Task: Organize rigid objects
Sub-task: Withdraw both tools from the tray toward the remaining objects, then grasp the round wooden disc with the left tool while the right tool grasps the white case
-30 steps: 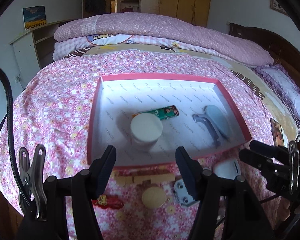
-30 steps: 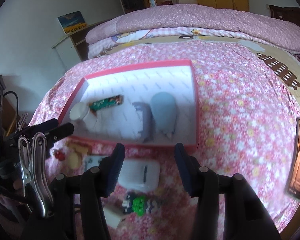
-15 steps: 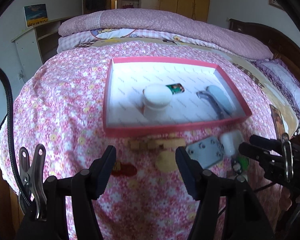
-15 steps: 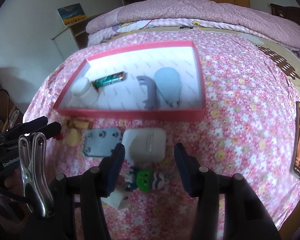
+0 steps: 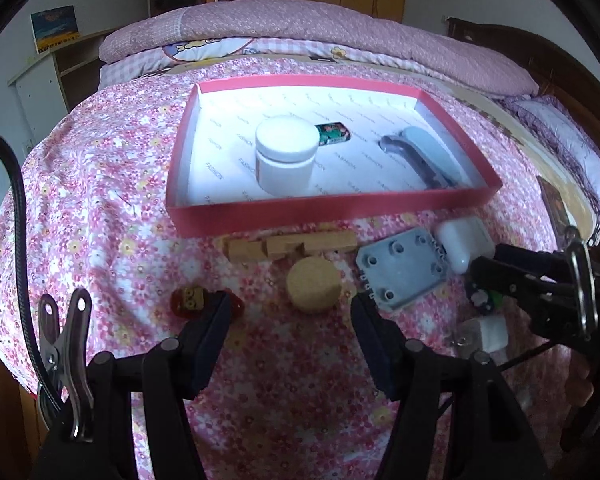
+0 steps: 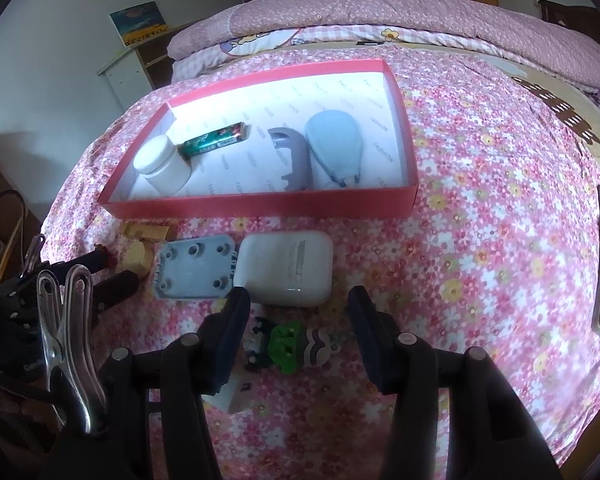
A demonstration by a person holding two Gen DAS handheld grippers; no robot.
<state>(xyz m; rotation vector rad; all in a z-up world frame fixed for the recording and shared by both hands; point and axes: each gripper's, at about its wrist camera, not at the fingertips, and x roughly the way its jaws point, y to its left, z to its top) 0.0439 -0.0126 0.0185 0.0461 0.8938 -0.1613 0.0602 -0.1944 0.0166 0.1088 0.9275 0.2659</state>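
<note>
While both grippers hang spread and empty, lower your right gripper squarely over the white case lying just before the red box, gripping its narrow sides; left gripper waits near the wooden disc.

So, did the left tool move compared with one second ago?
Yes. The left tool has pulled back from the red box: earlier its fingertips overlapped the box's near wall, now they hang short of it, flanking the round wooden disc.
</note>
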